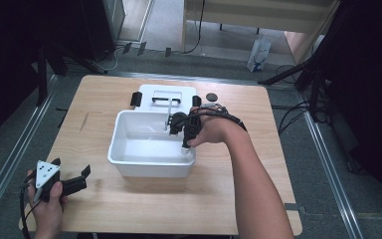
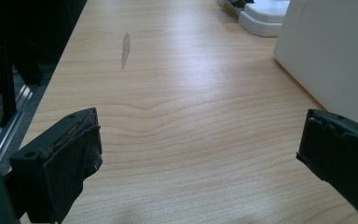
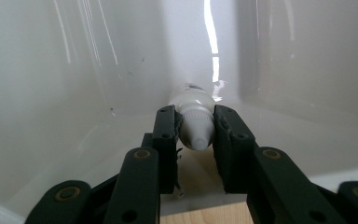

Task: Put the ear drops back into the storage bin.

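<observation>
**White tube held nose-back in the right jaws, low over the bin's near right corner**

White plastic is what the right gripper (image 3: pixel 195 128) is closed upon: a small tube (image 3: pixel 193 116) with a threaded neck and a rounded cap end, clamped between the two black jaws at that neck. In the right gripper view the tube's long axis is seen to run along the line of the jaws, not across them; the capped tip points back toward the camera and the wider body extends forward and down, into the white bin (image 3: pixel 51 93). Whether the far end of the tube is touching the bin floor cannot be told, since it is hidden behind the tube's own shoulder.

From the high view, the right gripper (image 1: pixel 186 130) is placed over the right side of the bin (image 1: pixel 129 159), its jaws angled down toward the near right corner. A white lid (image 1: pixel 166 92) with black latches lies just behind the bin, and a small dark disc (image 1: pixel 212 97) rests near it.

The left gripper (image 1: pixel 72 172) is held well apart, by the near left table edge. Its jaws stand wide open with nothing between them, over bare wooden table (image 2: pixel 177 116), the bin's outer wall at their right.

As the tube is already gripped by the right hand and pointed into the bin, any release or withdrawal would be judged to fall to that side.
</observation>
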